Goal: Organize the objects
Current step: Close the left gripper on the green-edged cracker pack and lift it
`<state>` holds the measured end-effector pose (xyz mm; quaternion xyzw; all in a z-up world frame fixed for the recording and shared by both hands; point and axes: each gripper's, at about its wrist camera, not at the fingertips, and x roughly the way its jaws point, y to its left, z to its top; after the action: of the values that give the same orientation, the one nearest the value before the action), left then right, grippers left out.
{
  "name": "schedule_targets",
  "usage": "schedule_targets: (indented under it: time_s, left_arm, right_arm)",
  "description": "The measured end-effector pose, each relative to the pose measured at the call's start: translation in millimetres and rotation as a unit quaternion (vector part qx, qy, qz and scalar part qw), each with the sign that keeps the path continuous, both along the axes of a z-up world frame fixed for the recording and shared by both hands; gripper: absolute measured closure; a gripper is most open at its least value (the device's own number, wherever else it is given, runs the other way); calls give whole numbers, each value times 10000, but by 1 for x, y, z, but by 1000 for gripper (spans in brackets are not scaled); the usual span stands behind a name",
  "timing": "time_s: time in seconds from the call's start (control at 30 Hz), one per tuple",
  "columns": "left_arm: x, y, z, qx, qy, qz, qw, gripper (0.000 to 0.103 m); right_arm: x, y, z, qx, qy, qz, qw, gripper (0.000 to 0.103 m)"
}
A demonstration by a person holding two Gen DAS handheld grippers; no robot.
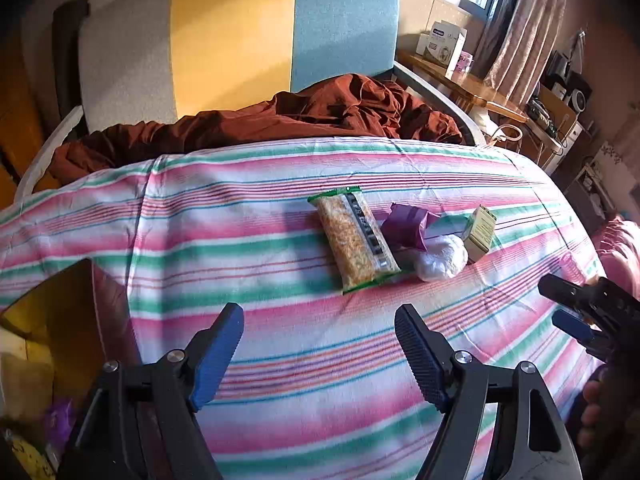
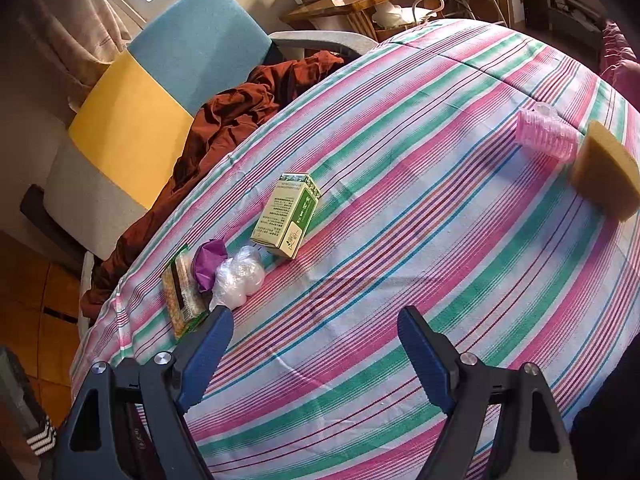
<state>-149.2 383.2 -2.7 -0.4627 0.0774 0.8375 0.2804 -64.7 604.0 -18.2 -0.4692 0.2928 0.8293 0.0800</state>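
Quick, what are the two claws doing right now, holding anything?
Left claw: open, holding nothing.
Right claw: open, holding nothing.

A long clear snack packet with green ends lies flat on the striped sheet, a crumpled purple wrapper and a clear plastic bundle just beside it. A small green-and-cream box lies on its side near them. Well apart, a pink ribbed roller lies touching a yellow sponge.
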Motion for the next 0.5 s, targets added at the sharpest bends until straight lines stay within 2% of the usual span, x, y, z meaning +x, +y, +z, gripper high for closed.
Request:
schedule_targets:
  time_s: [0.1, 0.5]
  left_arm:
    - [-17, 23, -7, -61, 50, -61, 10000, 25]
    - [-86, 85, -45, -395, -306, 238, 9985, 24]
  right_arm:
    - [-2, -5, -1, -39, -20, 141, 9999, 17]
    - [-8, -9, -8, -160, -118, 303, 9993, 17]
